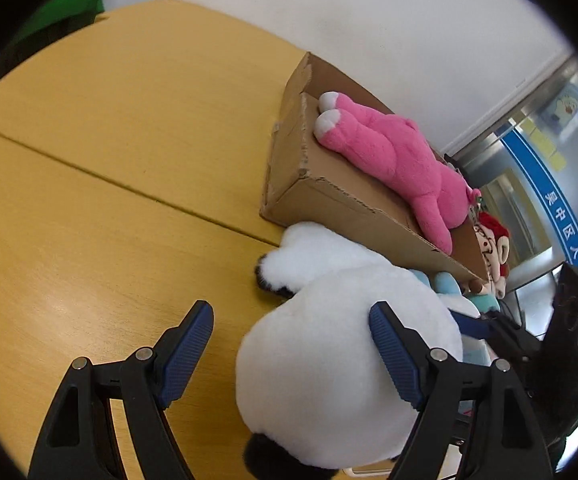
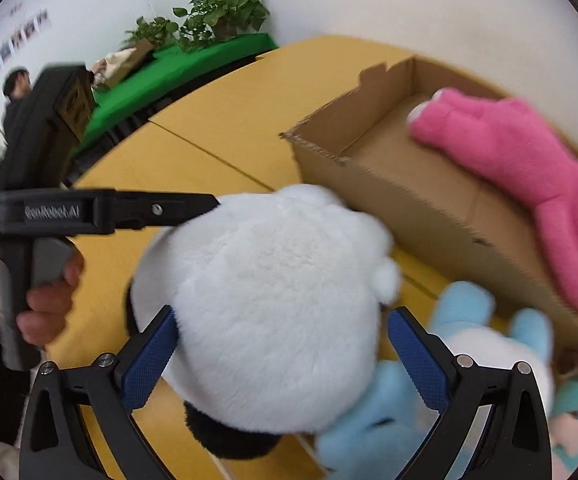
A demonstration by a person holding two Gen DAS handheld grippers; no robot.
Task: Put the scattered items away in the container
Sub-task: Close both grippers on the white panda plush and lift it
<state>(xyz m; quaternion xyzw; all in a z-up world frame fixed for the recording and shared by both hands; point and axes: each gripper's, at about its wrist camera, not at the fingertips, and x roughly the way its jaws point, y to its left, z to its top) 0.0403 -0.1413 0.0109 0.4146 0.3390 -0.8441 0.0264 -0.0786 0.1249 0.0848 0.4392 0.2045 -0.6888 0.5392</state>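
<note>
A big white plush with black parts (image 1: pixel 329 344) (image 2: pixel 265 308) lies on the yellow table beside an open cardboard box (image 1: pixel 329 196) (image 2: pixel 405 200). A pink plush (image 1: pixel 393 156) (image 2: pixel 529 160) lies in the box. My left gripper (image 1: pixel 291 344) is open, its right pad against the white plush and its left pad out over the table. My right gripper (image 2: pixel 283 354) is open, with the white plush between its jaws. The left gripper's body (image 2: pixel 89 212) shows in the right wrist view, its tip touching the plush. A light blue plush (image 2: pixel 449 364) (image 1: pixel 447 282) lies by the box.
A red-haired doll (image 1: pixel 491 244) sits at the box's far end. A teal and pink toy (image 2: pixel 577 412) lies at the right. The yellow table (image 1: pixel 109 160) extends to the left. Potted plants on a green cloth (image 2: pixel 209 20) and a person stand beyond the table.
</note>
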